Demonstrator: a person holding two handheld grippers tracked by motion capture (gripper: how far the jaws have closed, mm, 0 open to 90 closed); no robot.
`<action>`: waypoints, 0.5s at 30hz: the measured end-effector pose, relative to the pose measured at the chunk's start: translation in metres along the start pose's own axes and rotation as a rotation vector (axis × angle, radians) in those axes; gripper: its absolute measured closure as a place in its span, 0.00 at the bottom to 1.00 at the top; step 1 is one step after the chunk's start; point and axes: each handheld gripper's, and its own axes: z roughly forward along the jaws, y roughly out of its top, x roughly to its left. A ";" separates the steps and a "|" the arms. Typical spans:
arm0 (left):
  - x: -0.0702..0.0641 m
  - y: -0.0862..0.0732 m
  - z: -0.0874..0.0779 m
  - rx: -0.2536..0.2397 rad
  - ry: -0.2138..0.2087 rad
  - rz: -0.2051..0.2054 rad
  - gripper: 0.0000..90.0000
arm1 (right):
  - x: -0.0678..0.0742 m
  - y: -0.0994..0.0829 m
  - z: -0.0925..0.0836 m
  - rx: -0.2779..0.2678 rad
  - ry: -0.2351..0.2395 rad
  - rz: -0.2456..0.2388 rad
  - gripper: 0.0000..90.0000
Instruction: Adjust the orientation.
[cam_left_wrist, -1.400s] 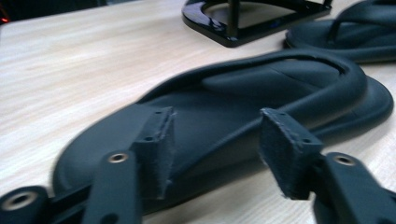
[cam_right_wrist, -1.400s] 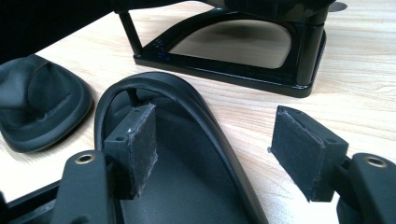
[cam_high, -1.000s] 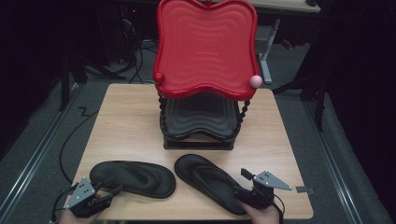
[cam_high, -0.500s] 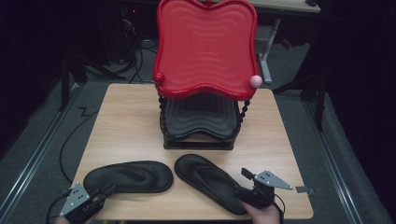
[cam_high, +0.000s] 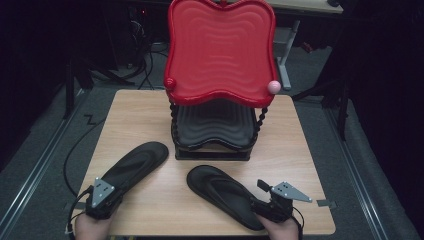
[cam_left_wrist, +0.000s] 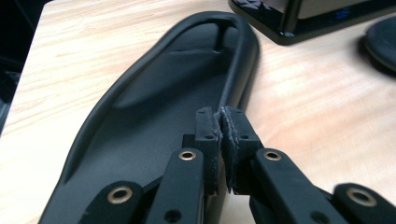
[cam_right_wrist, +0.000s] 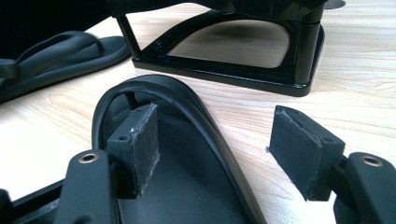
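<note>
Left gripper (cam_high: 111, 186): jaws just closed, now pinching strap of left black rubber flip-flop (cam_high: 134, 165) lying on the light wooden table (cam_high: 300, 150). Right gripper (cam_right_wrist: 212, 149): jaws apart, straddling strap of right black flip-flop (cam_high: 225, 195) nearby.

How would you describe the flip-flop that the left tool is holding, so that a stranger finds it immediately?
Start at the two-tier rack with the red tray at the back of the wooden table. Two black flip-flops lie in front of it; take the left flip-flop. Unlike the right flip-flop, it slants toward the rack's left foot, and the left tool pinches its strap.
</note>
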 end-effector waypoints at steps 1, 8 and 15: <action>-0.002 0.003 0.005 0.004 0.024 -0.005 0.95 | 0.000 0.000 0.000 0.000 -0.001 0.001 0.36; -0.020 0.021 0.028 0.010 0.025 -0.062 0.95 | -0.004 0.000 -0.005 -0.008 -0.004 0.002 0.36; -0.034 0.026 0.034 -0.007 -0.017 -0.034 0.93 | -0.015 -0.001 -0.013 -0.023 -0.028 0.014 0.37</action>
